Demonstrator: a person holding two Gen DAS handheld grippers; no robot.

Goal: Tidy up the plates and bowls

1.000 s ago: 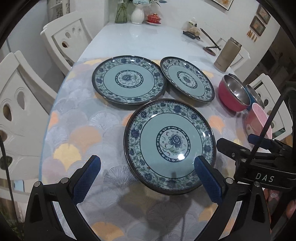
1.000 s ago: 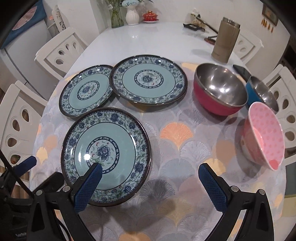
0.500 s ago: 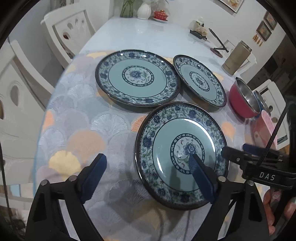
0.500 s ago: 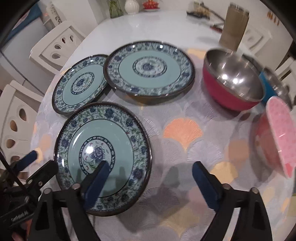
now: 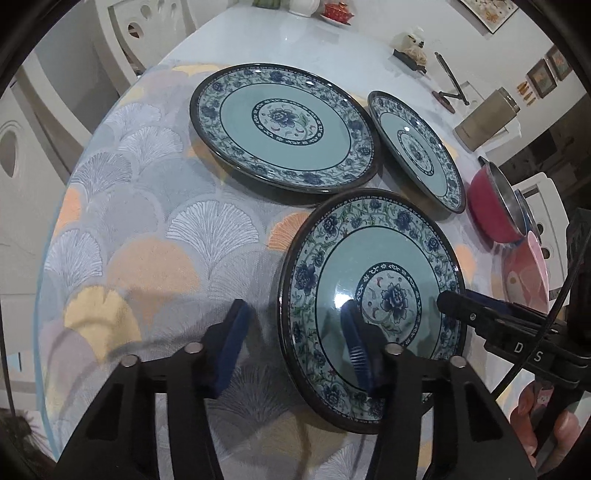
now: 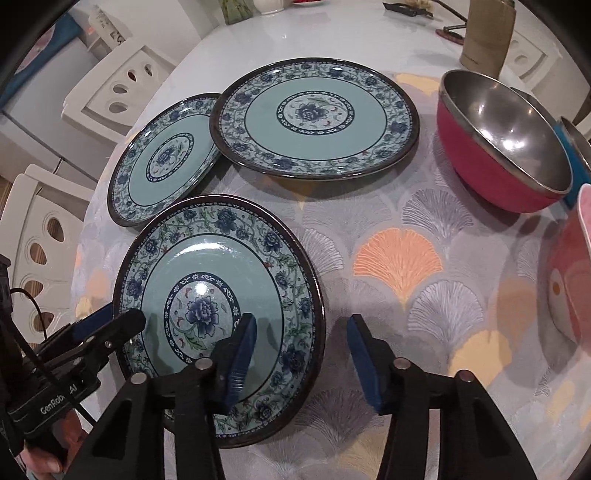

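Note:
Three blue-flowered teal plates lie on the patterned cloth. The near plate point(image 5: 369, 258) point(image 6: 207, 258) sits between both grippers. My left gripper point(image 5: 293, 350) straddles its left rim, one pad over the cloth, the other above the plate's well; the jaws are closing, not touching. My right gripper point(image 6: 301, 358) straddles the right rim the same way, also closing. Behind lie a large plate point(image 5: 284, 125) point(image 6: 314, 114) and a smaller plate point(image 5: 417, 147) point(image 6: 162, 158). A red steel-lined bowl point(image 6: 498, 147), a blue bowl point(image 6: 570, 155) and a pink bowl point(image 6: 569, 280) stand at the right.
A tan tumbler point(image 6: 484, 40) stands behind the bowls on the bare white tabletop. White chairs point(image 6: 114, 88) ring the table's left side. The cloth's edge point(image 5: 48, 295) drops off close to the left gripper. A vase point(image 5: 303, 3) and small items sit at the far end.
Both grippers have come down and closer to the near plate, and their jaws have narrowed from wide apart to a small gap around its opposite rims. The dishes have not moved.

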